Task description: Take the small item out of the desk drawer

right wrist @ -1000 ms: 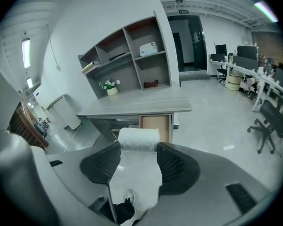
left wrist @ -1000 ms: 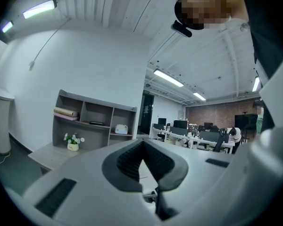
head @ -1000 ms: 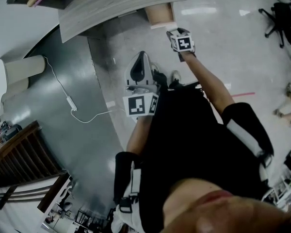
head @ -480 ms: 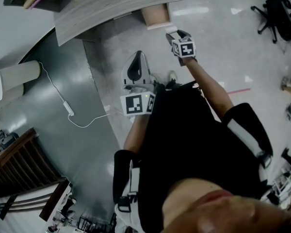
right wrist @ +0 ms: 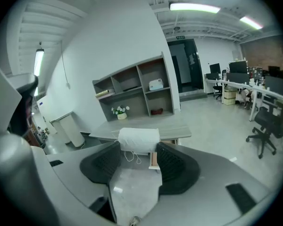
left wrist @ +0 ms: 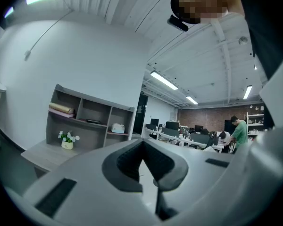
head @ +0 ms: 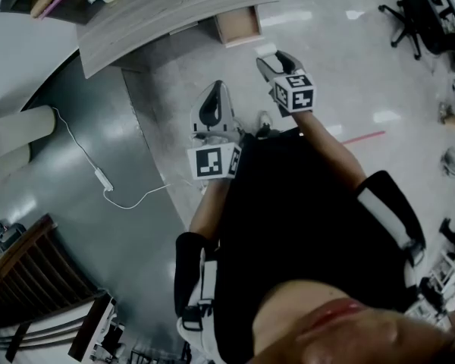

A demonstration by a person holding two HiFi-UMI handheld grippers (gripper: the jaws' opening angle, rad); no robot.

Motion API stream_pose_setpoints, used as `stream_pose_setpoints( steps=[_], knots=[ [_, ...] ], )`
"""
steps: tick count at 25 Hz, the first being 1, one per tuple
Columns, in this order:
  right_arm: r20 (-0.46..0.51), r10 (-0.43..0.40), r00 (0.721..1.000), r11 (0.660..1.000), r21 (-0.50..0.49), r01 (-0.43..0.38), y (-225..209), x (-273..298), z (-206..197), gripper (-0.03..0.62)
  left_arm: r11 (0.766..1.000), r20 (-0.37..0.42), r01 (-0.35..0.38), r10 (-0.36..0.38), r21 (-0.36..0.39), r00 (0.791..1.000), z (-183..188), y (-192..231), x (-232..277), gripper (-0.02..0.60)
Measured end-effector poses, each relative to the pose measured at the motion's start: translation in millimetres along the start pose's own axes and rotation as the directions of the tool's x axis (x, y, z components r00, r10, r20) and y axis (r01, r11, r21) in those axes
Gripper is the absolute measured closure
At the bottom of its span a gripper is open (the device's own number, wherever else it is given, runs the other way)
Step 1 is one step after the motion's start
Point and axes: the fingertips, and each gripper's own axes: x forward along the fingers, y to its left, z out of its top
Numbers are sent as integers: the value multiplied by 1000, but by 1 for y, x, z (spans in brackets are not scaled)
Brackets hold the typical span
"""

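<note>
Right gripper, jaws clamped on the roll, has drawn back from the open drawer, upper centre: item extracted. Left gripper jaws closed, empty.

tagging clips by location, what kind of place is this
Most likely an open-plan office: a grey desk backed by a wall shelf unit, rows of workstations, and a rolling office chair.

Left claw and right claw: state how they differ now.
The right claw is clamped on a small white fabric roll with loose threads; the left claw is closed on nothing. In the head view the right claw reaches farther toward the open wooden drawer; the left claw sits nearer the body. Both are the same grey make.
</note>
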Motion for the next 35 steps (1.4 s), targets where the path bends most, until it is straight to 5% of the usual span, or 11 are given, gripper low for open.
stream_pose_setpoints(
  steps=[12,35],
  knots=[
    [183,102,978,995,-25,-100,63,-110,35,350,999,22,8,-7,-50,1000,-4,-5,-16,589],
    [237,118,964,991,-87,-100,82,-129,41,350,999,30,31,-30,-33,999,-1,-6,-21,589]
  ],
)
